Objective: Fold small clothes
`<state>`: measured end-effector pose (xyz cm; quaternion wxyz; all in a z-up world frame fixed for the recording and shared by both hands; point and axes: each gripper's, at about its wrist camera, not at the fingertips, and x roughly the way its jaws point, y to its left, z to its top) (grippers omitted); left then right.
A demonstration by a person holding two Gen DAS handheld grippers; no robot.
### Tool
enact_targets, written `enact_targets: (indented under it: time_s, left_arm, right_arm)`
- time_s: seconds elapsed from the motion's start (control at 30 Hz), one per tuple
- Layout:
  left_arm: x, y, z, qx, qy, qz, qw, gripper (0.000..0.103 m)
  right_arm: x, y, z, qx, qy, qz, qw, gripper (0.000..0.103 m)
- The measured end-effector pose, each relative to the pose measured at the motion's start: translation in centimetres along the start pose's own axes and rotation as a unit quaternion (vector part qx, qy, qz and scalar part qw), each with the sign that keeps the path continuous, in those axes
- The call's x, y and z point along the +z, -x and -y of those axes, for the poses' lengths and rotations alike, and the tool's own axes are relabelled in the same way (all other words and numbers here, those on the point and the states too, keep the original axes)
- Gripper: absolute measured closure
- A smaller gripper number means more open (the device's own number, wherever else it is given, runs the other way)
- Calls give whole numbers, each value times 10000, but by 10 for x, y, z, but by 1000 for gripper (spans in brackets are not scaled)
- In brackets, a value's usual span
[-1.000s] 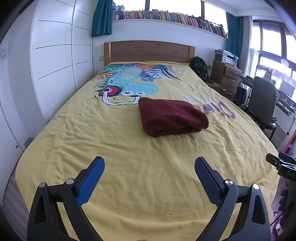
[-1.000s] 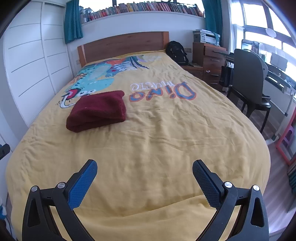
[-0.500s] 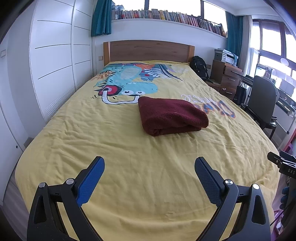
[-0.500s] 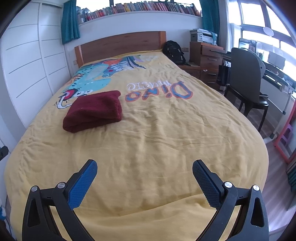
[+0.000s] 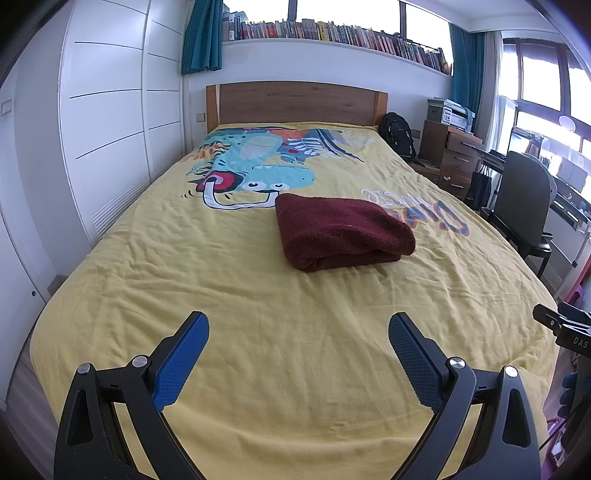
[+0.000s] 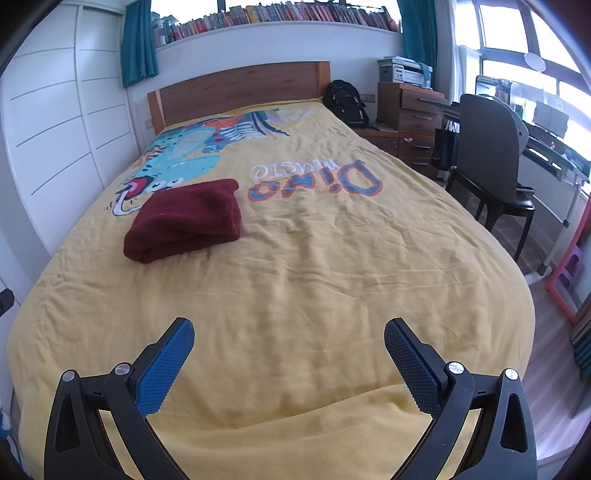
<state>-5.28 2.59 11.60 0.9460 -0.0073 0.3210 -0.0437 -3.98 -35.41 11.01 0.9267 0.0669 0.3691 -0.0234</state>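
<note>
Both tools hang above the foot of the bed (image 5: 229,258), and neither holds anything: the left gripper (image 5: 298,332) has its jaws spread wide over bare yellow cover, and the right gripper (image 6: 289,338) is just as wide, nothing between the blue pads. The maroon garment (image 5: 341,230) lies well up the bed, about midway between foot and headboard, nearer the left edge in the right wrist view, its far side touching the dinosaur print (image 5: 255,173). It looks folded into a thick packet, rounded fold toward the foot edge, so the job on this piece seems done or close to it. If a tidy-up is wanted, I'd come in low from the foot, take only the loose top layer at a corner, and avoid pinching the cover with it; thick, fuzzy cloth like that may spring open if released too soon. The cover is soft and creased, so it may drag along. Around the bed: a wooden headboard (image 5: 295,101), white wardrobe doors (image 5: 107,122) on the left, a bookshelf (image 5: 332,33) under the windows, a backpack (image 6: 345,101), drawers, a dark chair (image 6: 487,158) by the right edge.
</note>
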Motion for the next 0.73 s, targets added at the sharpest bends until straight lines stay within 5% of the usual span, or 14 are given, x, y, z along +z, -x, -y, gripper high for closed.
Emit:
enact_targets:
  time_s: [0.73]
  left_arm:
    - [1, 0, -1, -68, -13, 18, 10000, 7]
  right_arm:
    - [-4, 4, 6, -48, -42, 18, 10000, 0]
